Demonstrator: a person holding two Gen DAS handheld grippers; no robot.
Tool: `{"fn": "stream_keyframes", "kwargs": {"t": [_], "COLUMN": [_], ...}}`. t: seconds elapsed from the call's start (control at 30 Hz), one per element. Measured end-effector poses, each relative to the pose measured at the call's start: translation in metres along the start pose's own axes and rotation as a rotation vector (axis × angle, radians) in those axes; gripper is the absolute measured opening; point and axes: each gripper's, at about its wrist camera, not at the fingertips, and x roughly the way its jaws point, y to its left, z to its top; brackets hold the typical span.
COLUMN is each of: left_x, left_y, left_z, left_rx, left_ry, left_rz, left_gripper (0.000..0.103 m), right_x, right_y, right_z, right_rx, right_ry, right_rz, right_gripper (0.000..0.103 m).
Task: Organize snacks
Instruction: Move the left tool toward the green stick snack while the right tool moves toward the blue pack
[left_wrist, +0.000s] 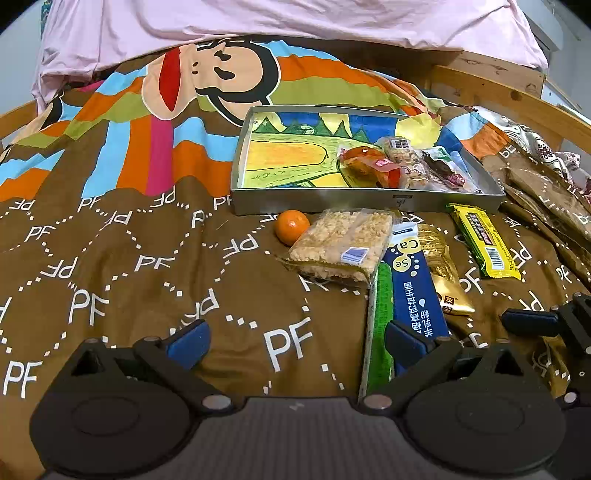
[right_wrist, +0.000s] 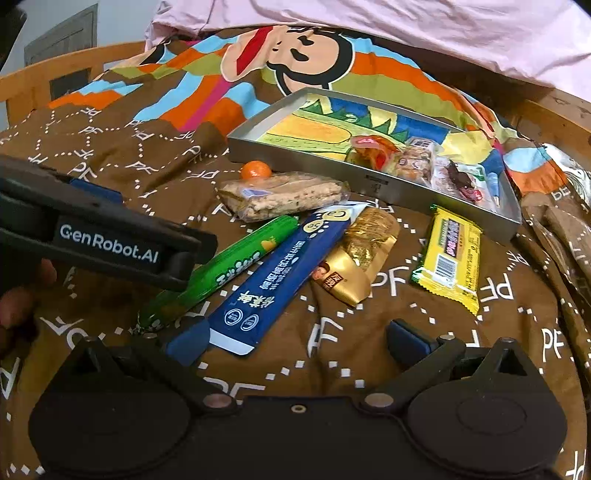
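On the bed cover (left_wrist: 122, 266) stands a metal tray (left_wrist: 365, 201) with a few wrapped snacks in its right part. In front of the tray lie a small orange (left_wrist: 291, 227), a rice cracker pack (left_wrist: 341, 243), a green stick pack (right_wrist: 225, 266), a blue stick pack (right_wrist: 280, 273), a gold wrapped snack (right_wrist: 354, 266) and a yellow bar (right_wrist: 448, 254). The left gripper (left_wrist: 295, 341) has its jaws open and empty, near the blue pack. The right gripper (right_wrist: 295, 338) also has open, empty jaws, low over the cover

Patterned bedspread (left_wrist: 147, 266), pink sheet (left_wrist: 258, 18), wooden bedframe (left_wrist: 491, 88)
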Motion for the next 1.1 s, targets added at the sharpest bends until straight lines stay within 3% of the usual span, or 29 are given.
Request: {"fn": "stream_keyframes", "kwargs": {"t": [0.17, 0.33, 0.43, 0.6, 0.77, 0.9, 1.1], "left_x": [0.000, -0.002, -0.002, 0.000, 0.002, 0.002, 0.000], "left_y": [0.000, -0.002, -0.003, 0.000, -0.001, -0.006, -0.012], "left_z": [0.000, -0.001, -0.001, -0.001, 0.000, 0.001, 0.003], "left_rx": [0.003, 0.015, 0.027, 0.013, 0.008, 0.033, 0.048], "left_ry": [0.000, -0.005, -0.005, 0.002, 0.006, 0.005, 0.004], "left_rz": [0.005, 0.014, 0.014, 0.012, 0.011, 0.015, 0.001], "left_gripper": [0.102, 0.102, 0.102, 0.102, 0.102, 0.102, 0.102], "right_x": [0.001, -0.007, -0.011, -0.008, 0.000, 0.002, -0.003], "right_y": [0.001, -0.009, -0.013, 0.005, 0.013, 0.011, -0.010], "right_z": [-0.001, 0.000, 0.000, 0.000, 0.003, 0.003, 0.006], "right_rx": [-0.017, 0.014, 0.052, -0.044, -0.062, -0.060, 0.024], "right_ry": [0.000, -0.021, -0.050, -0.061, -0.066, -0.057, -0.058], "right_rz": [-0.021, -0.145, -0.122, -0.083, -0.064, -0.093, -0.209], "right_gripper": [0.102, 0.102, 0.102, 0.102, 0.102, 0.096, 0.085]}}
